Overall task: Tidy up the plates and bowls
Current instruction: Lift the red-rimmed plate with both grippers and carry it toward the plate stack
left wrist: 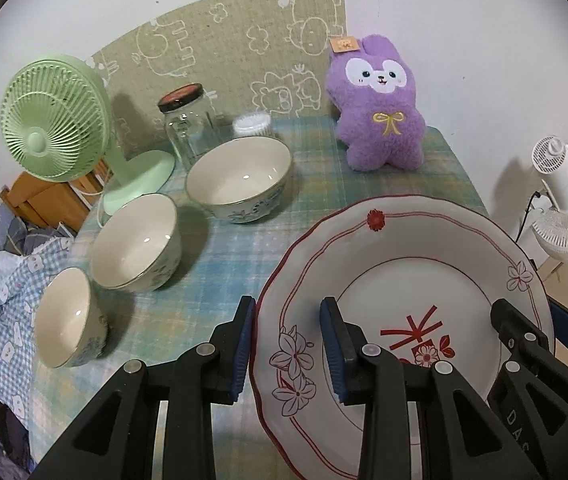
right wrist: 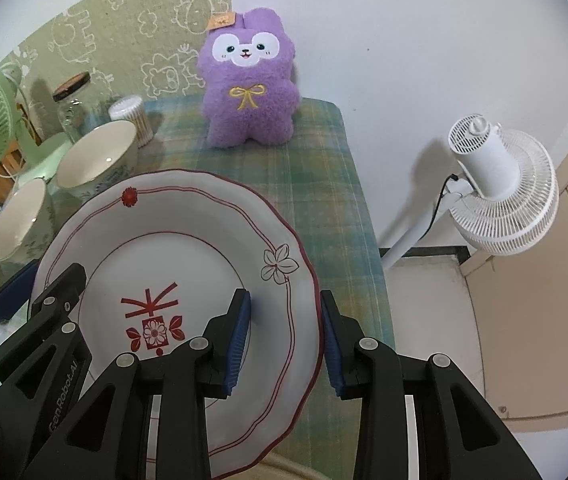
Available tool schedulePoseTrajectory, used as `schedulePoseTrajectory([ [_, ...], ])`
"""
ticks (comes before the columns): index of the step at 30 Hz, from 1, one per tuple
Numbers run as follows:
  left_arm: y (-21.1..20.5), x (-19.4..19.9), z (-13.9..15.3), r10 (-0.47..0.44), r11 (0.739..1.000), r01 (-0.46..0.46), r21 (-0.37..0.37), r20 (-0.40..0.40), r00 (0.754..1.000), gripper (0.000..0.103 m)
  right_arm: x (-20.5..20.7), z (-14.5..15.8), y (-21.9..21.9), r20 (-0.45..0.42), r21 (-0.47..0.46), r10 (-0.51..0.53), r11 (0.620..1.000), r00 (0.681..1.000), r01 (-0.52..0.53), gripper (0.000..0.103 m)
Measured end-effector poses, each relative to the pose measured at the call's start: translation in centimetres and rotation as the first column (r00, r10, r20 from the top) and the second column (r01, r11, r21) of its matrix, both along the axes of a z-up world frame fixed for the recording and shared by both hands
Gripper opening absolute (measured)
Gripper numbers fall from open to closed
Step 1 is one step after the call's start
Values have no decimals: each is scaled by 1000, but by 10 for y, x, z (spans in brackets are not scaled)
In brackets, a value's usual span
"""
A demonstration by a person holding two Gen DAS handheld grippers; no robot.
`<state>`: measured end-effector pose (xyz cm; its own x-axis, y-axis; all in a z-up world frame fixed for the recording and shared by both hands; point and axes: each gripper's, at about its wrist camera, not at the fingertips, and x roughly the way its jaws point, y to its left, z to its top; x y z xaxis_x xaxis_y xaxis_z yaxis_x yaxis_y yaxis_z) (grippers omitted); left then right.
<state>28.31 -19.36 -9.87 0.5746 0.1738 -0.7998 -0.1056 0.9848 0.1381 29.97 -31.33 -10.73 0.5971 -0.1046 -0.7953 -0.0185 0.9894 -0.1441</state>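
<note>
A white plate with red line pattern and flowers lies on the checked tablecloth; it also shows in the right wrist view. My left gripper is open and straddles the plate's left rim, one finger outside and one over the plate. My right gripper is open and straddles the plate's right rim the same way. Neither pad clearly presses the rim. Three cream bowls with blue flowers stand to the left: a large one, a medium one, a small one.
A purple plush rabbit stands at the back of the table. A green fan, a glass jar and a cotton-swab tub stand at the back left. A white fan stands beyond the table's right edge.
</note>
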Motion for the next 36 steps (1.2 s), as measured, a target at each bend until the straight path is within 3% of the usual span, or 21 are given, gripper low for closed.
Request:
schedulePoseTrajectory([
  [7, 8, -31, 8, -9, 1000, 9, -6, 8, 1000, 31, -36, 12, 12, 37, -16, -5, 1000, 999, 5, 37],
  [10, 13, -36, -4, -6, 1000, 6, -11, -10, 1000, 31, -41, -2, 13, 2, -15, -5, 1000, 1000, 5, 37],
  [17, 20, -18, -49, 19, 999, -21, -27, -66, 998, 31, -19, -52, 7, -75, 80, -30, 996, 997, 36, 37],
  [28, 16, -2, -73, 30, 999, -32, -15, -112, 993, 31, 10, -67, 7, -86, 45, -4, 999, 996, 8, 37],
  [36, 18, 7, -79, 40, 999, -40, 0, -104, 994, 31, 19, -79, 9, -106, 31, -1, 1000, 994, 4, 38],
])
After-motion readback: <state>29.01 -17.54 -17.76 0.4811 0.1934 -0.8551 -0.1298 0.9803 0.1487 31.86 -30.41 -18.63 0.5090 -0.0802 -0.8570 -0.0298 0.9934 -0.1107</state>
